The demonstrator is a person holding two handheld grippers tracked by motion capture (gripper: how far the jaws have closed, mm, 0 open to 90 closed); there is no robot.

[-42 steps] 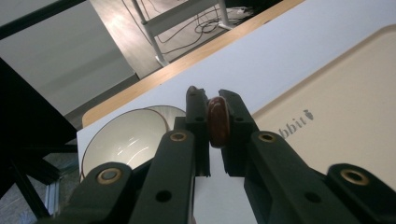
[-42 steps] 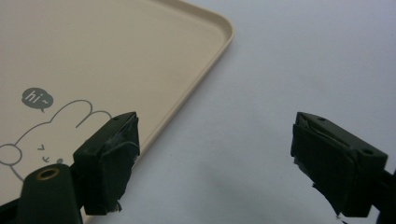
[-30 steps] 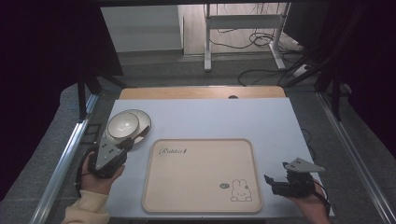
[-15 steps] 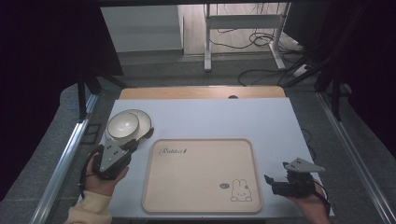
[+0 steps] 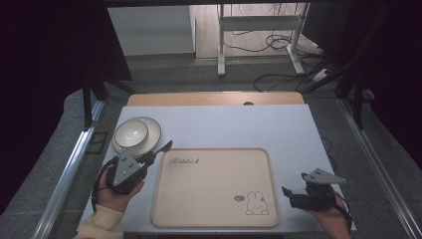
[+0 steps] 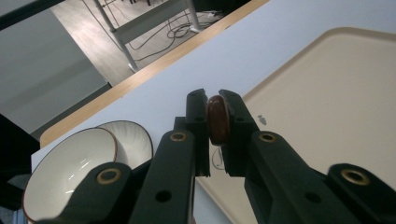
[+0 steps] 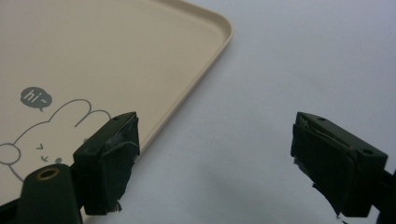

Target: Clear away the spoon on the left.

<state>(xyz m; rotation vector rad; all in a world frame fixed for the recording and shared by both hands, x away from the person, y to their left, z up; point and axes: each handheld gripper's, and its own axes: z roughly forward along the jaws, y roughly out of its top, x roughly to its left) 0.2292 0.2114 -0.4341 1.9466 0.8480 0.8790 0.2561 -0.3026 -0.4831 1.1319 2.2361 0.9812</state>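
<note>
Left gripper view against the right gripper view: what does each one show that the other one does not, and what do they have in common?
Left gripper view: the left gripper shut on a slim brown utensil, a white bowl on a plate, the wooden edge of the table, and the floor with cables beyond. Right gripper view: the right gripper with jaws wide open and nothing between them, the rabbit drawing and the "hi~" bubble. Shared: the beige tray and the white table top.
</note>
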